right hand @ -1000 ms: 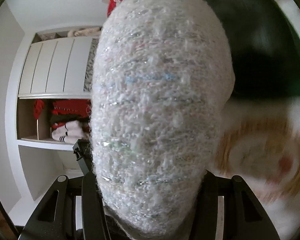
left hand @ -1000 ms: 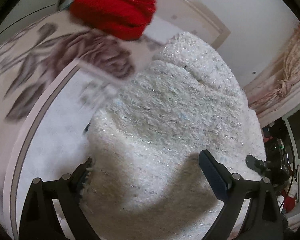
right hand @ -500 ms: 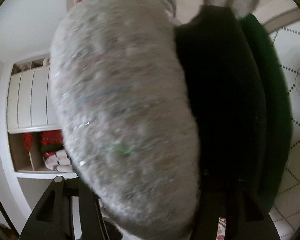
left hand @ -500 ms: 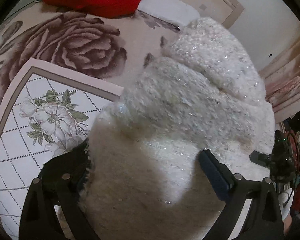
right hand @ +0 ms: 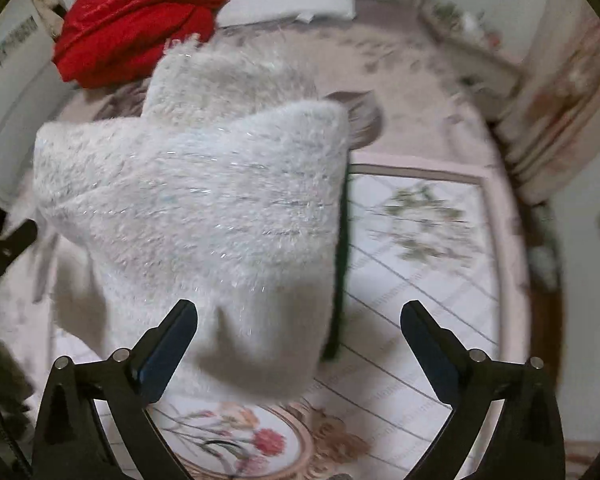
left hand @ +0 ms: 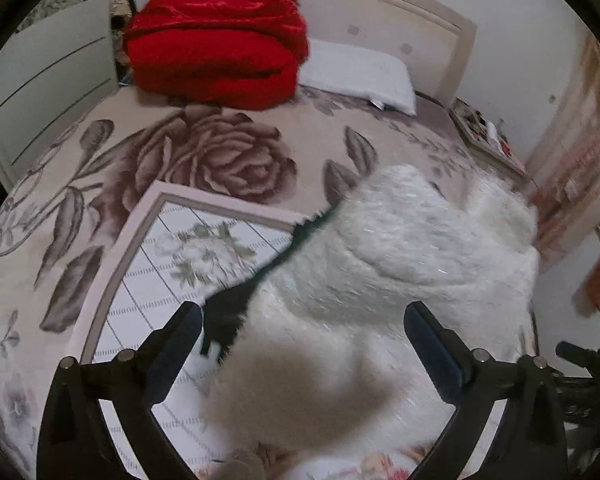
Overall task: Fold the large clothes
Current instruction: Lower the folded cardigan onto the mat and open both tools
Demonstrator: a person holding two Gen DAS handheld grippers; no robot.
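Fluffy white sweater bunched up on the bed

Floral bed (left hand: 228, 160), red quilt (left hand: 216, 36) at its head, white sweater (left hand: 380, 280) heaped over a dark green garment (right hand: 342, 264). Left tongs (left hand: 300, 344) and right tongs (right hand: 298, 340) both spread apart, gripping nothing.

Right gripper (right hand: 299, 334): jaws, clamped on the white sweater (right hand: 204, 200) a second ago, now spread wide, with the sweater lying loose between the fingers. Left gripper (left hand: 303, 338): sweater has dropped lower, exposing a dark garment (left hand: 236, 312) beside the left finger.
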